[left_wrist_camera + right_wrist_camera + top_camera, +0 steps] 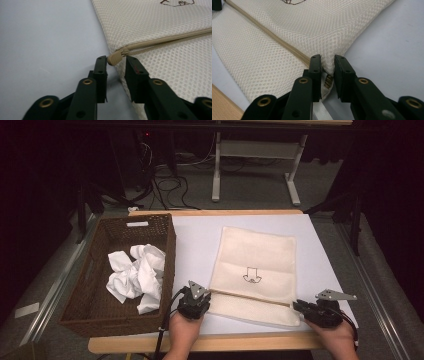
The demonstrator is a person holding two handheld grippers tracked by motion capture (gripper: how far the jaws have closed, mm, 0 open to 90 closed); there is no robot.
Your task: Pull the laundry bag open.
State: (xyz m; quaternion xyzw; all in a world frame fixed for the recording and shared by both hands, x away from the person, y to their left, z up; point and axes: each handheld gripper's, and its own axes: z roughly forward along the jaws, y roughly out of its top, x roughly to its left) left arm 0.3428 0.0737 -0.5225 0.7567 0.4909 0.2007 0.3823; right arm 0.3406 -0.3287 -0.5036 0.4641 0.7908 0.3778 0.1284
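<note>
A cream mesh zip bag (pixel 255 265) with a small dark drawing lies flat on the white table cover. In the high view my left gripper (pixel 206 297) is at the bag's near left corner and my right gripper (pixel 298 306) at its near right corner. In the left gripper view the bag (pixel 162 22) fills the upper right. The left gripper (pixel 116 61) stands open, with the tan zip pull (pixel 114 59) between its tips, against one jaw and clear of the other. In the right gripper view the right gripper (pixel 327 60) is slightly open, and the bag's (pixel 287 37) corner sits loosely between its jaws.
A brown wicker basket (pixel 170 250) stands at the table's left, with crumpled white cloths (pixel 137 275) inside. The white cover (pixel 195 240) shows between basket and bag. The table's wooden front edge (pixel 240 342) runs just below both hands. Dark floor and a desk frame lie beyond.
</note>
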